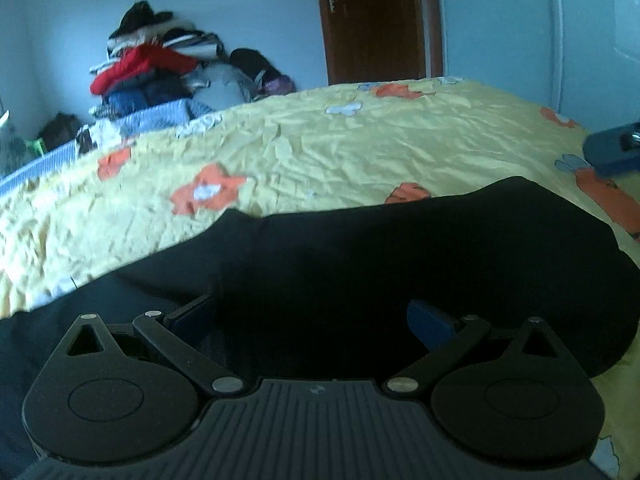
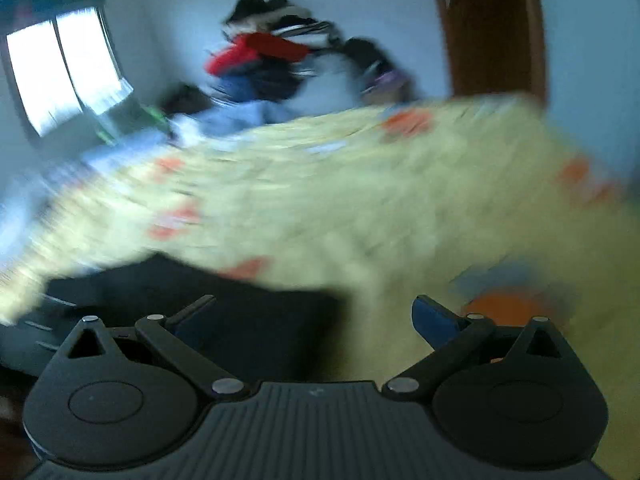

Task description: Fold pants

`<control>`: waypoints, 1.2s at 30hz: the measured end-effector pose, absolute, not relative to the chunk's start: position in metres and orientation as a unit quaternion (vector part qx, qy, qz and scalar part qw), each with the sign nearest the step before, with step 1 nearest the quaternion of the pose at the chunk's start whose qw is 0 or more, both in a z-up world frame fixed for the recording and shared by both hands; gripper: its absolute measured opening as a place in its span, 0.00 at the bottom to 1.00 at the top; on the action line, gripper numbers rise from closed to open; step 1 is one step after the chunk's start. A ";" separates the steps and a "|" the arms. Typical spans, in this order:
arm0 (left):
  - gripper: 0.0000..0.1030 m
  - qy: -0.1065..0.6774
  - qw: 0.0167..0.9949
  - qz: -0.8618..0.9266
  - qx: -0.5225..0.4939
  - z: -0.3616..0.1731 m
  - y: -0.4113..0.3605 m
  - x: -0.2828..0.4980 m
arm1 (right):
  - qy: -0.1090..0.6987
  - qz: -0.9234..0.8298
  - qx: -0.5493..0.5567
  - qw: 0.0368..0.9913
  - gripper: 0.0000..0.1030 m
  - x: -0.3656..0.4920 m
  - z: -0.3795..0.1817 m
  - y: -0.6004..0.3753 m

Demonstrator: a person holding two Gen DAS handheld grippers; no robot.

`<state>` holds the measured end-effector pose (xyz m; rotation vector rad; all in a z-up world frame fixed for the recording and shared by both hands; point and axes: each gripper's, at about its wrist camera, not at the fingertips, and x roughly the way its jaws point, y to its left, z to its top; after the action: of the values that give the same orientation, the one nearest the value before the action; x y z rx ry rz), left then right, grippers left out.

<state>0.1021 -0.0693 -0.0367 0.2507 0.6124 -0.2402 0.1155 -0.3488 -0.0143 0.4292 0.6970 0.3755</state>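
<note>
Black pants (image 1: 400, 264) lie folded in a thick bundle on the yellow flowered bedsheet (image 1: 320, 152). My left gripper (image 1: 312, 316) is open, its blue fingers (image 1: 430, 322) spread wide right over the near edge of the pants. In the blurred right wrist view the pants (image 2: 224, 312) lie at lower left on the sheet (image 2: 360, 200). My right gripper (image 2: 316, 316) is open and empty, at the pants' right edge. The right gripper also shows in the left wrist view (image 1: 612, 148) at the far right, above the sheet.
A pile of clothes (image 1: 160, 68) is heaped against the wall beyond the bed's far left edge. A brown door (image 1: 372, 20) stands behind the bed. A bright window (image 2: 64, 68) is on the left wall.
</note>
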 end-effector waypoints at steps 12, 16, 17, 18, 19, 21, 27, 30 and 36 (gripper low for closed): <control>1.00 0.296 0.936 -0.146 0.124 -0.029 -0.107 0.114 | 0.401 0.312 0.322 0.799 0.60 0.112 -0.065 -0.363; 1.00 0.302 0.933 -0.146 0.132 -0.035 -0.114 0.117 | 0.425 0.272 0.180 0.845 0.11 0.094 -0.051 -0.354; 1.00 0.303 0.932 -0.148 0.130 -0.036 -0.115 0.116 | 0.429 0.266 0.152 0.850 0.11 0.089 -0.044 -0.351; 1.00 0.304 0.932 -0.149 0.129 -0.036 -0.114 0.116 | 0.429 0.254 0.114 0.859 0.11 0.084 -0.036 -0.347; 1.00 0.305 0.932 -0.149 0.129 -0.037 -0.114 0.116 | 0.426 0.236 0.080 0.870 0.12 0.080 -0.031 -0.342; 1.00 0.304 0.932 -0.145 0.130 -0.037 -0.113 0.115 | 0.409 0.223 0.067 0.882 0.13 0.077 -0.025 -0.341; 1.00 0.290 0.939 -0.133 0.129 -0.030 -0.106 0.108 | 0.337 0.175 0.092 0.921 0.19 0.097 -0.003 -0.341; 1.00 0.293 0.939 -0.128 0.127 -0.029 -0.101 0.106 | 0.347 0.241 0.126 0.897 0.19 0.126 -0.012 -0.322; 1.00 0.309 0.936 -0.118 0.120 -0.038 -0.085 0.110 | 0.367 0.185 0.086 0.908 0.18 0.155 -0.038 -0.313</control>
<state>0.1103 -0.0852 -0.0378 0.2452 0.6315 -0.2405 0.1552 -0.3132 -0.0384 0.1785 0.7579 0.3810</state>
